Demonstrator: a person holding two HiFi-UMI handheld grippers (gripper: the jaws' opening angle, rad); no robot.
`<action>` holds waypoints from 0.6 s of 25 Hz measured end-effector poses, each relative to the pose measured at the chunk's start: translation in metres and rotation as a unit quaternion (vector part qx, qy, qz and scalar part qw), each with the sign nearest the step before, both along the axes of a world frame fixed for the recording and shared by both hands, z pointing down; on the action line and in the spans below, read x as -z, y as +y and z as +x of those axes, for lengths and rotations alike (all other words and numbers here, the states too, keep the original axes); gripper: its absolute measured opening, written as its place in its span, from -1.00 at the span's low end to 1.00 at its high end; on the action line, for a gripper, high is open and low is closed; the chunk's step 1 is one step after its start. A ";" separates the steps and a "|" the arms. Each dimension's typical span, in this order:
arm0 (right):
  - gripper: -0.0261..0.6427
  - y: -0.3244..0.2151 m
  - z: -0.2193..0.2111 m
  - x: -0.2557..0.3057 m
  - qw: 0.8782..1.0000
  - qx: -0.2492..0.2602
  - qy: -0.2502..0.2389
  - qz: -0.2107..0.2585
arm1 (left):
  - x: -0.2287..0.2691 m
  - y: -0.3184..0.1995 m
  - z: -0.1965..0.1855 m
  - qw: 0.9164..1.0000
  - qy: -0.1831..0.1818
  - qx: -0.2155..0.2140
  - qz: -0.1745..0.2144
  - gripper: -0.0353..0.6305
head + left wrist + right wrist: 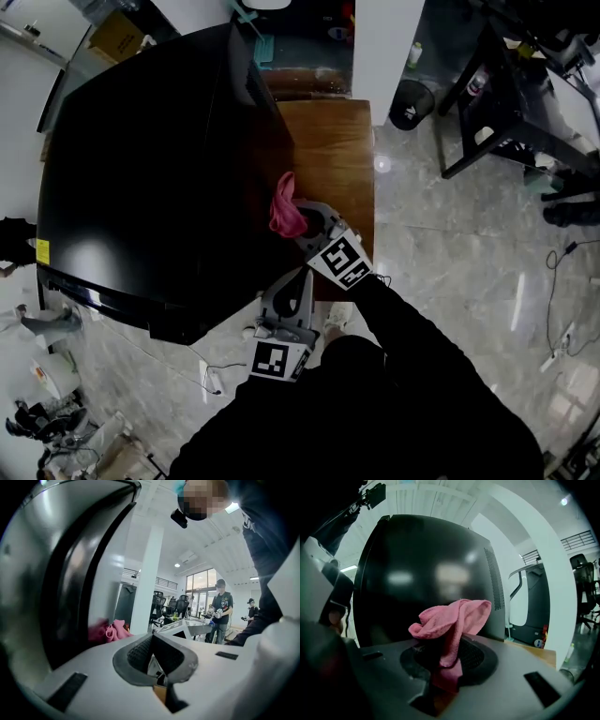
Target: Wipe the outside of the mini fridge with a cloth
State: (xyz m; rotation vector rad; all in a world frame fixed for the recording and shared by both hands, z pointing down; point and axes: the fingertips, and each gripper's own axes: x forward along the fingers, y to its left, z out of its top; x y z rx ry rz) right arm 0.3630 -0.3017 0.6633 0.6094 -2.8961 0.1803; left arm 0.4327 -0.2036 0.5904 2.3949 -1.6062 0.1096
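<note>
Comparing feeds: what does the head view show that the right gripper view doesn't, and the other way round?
Head view only: the top of the black mini fridge, the marker cube of the right gripper, and a black bin. Right gripper view only: the jaws shut on the pink cloth, and a vent grille on the fridge's side. Both: the cloth bunched in the right gripper beside the fridge; neither settles whether it touches.

Fridge (150, 159) on table (339, 159) (cloth (285, 208) at its right)
</note>
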 end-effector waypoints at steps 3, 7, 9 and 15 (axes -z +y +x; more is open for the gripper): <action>-0.64 -0.021 0.000 -0.004 1.000 0.000 0.010 0.008 | 0.004 -0.017 0.006 1.000 -0.001 -0.001 0.006 -0.88; -0.64 -0.052 -0.001 -0.012 1.000 -0.003 0.022 0.010 | 0.005 -0.038 0.010 1.000 -0.002 -0.002 0.011 -0.88; -0.64 -0.067 -0.002 -0.015 1.000 -0.005 0.028 0.010 | 0.006 -0.049 0.010 1.000 -0.002 -0.001 0.013 -0.88; -0.64 -0.111 0.000 -0.022 0.999 -0.022 0.039 0.001 | 0.006 -0.076 0.014 1.000 -0.006 0.001 0.011 -0.88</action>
